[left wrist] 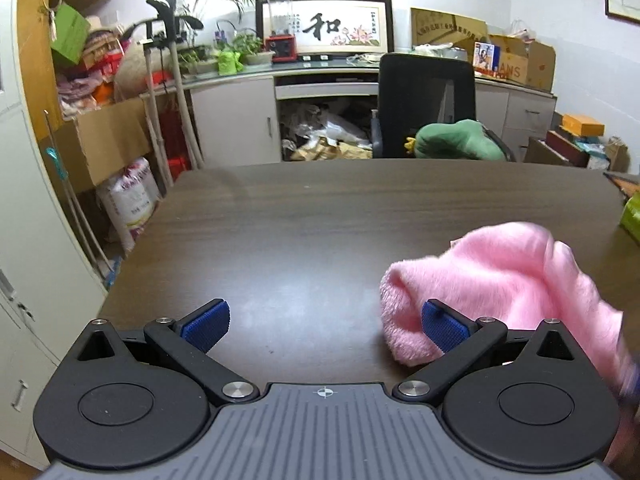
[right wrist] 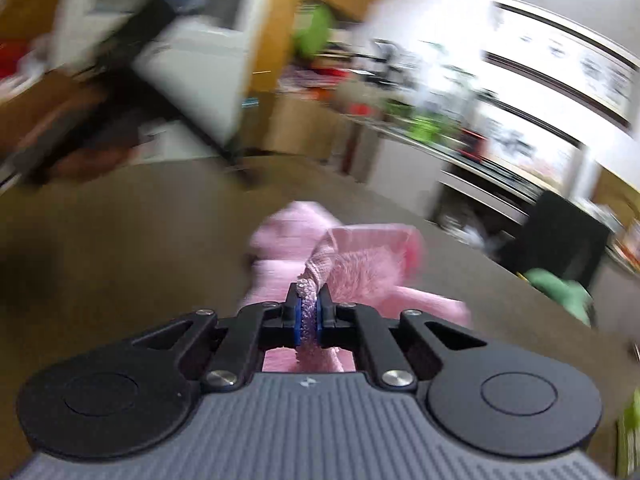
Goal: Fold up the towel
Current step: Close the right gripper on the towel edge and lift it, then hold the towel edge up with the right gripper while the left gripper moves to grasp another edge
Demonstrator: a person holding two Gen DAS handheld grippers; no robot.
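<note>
A fluffy pink towel (left wrist: 508, 284) lies bunched on the dark wooden table (left wrist: 304, 232), at the right of the left wrist view. My left gripper (left wrist: 325, 326) is open and empty, low over the table, with its right finger just in front of the towel's left end. My right gripper (right wrist: 308, 316) is shut on an edge of the towel (right wrist: 360, 264) and holds it up, the rest trailing onto the table ahead. The right wrist view is blurred by motion.
A black office chair (left wrist: 426, 100) with a green plush toy (left wrist: 460, 142) stands past the table's far edge. Cabinets, boxes and clutter line the walls. A green object (left wrist: 632, 216) sits at the table's right edge.
</note>
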